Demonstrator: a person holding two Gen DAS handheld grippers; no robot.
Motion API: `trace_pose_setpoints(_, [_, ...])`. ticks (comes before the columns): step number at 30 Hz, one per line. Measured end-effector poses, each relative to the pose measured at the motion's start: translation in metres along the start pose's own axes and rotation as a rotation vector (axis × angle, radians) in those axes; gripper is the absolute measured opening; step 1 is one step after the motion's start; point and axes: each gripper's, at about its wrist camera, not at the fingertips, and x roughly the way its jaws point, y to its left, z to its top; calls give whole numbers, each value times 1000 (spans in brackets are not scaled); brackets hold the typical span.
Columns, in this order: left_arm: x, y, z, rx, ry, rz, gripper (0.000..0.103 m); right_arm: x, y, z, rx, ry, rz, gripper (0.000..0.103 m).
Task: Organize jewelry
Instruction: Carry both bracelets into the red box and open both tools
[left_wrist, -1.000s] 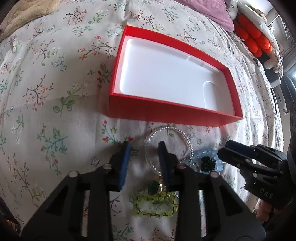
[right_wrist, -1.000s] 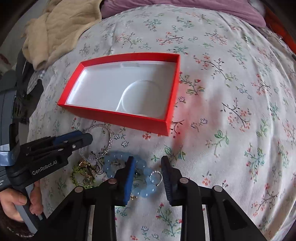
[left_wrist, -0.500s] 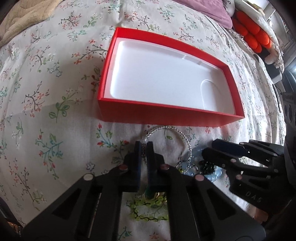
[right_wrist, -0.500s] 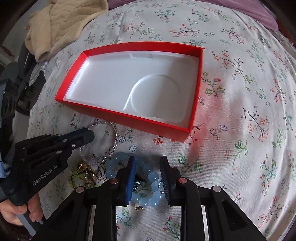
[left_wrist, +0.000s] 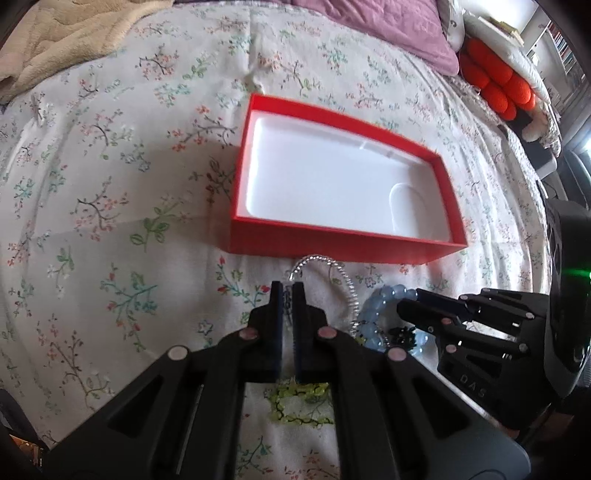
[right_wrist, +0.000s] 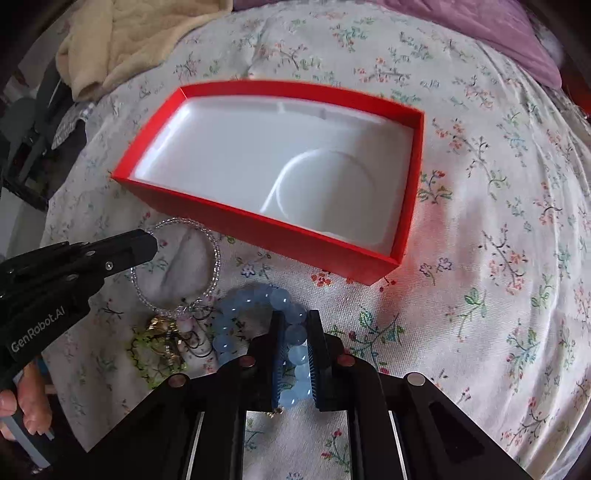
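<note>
Jewelry lies in a loose pile on the floral bedspread (right_wrist: 498, 229), just near of the red box (right_wrist: 369, 266).

Nearest: yellow-green beaded piece (left_wrist: 295, 406), untouched beneath the left gripper's arms. A gold-toned tangle (right_wrist: 166, 332) lies beside it.

Right gripper (right_wrist: 295, 354): jaws closing, blue bead bracelet (right_wrist: 258, 299) between them, pads against the beads on the bracelet's right side. Probably taking one strand so the loop lifts whole.

Left gripper (left_wrist: 288, 295): jaws together, pinched on the clear bead bracelet (right_wrist: 212, 258) at its left edge. A thin strand needs a full close.

Both tools point steeply down, which suits picking from soft fabric.

Far: box sits open, white liner (left_wrist: 325, 184) bare, with a round recess at its right end. Likely destination for both bracelets; nothing is inside yet.

Beyond: cream blanket (right_wrist: 122, 40) far left, purple pillow (left_wrist: 388, 29) far right.
</note>
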Motion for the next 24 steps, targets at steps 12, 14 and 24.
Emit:
trace_pose_setpoints(12, [-48, -10, 12, 15, -127, -65, 4, -55, 10, 0, 20, -135, 58, 11])
trace_pose_setpoints(14, [-56, -11, 15, 20, -156, -87, 4, -66, 6, -2, 23, -153, 65, 11])
trace_pose_setpoints(24, [-67, -24, 28, 0, -234, -160, 5, -113, 5, 9, 74, -309, 95, 11])
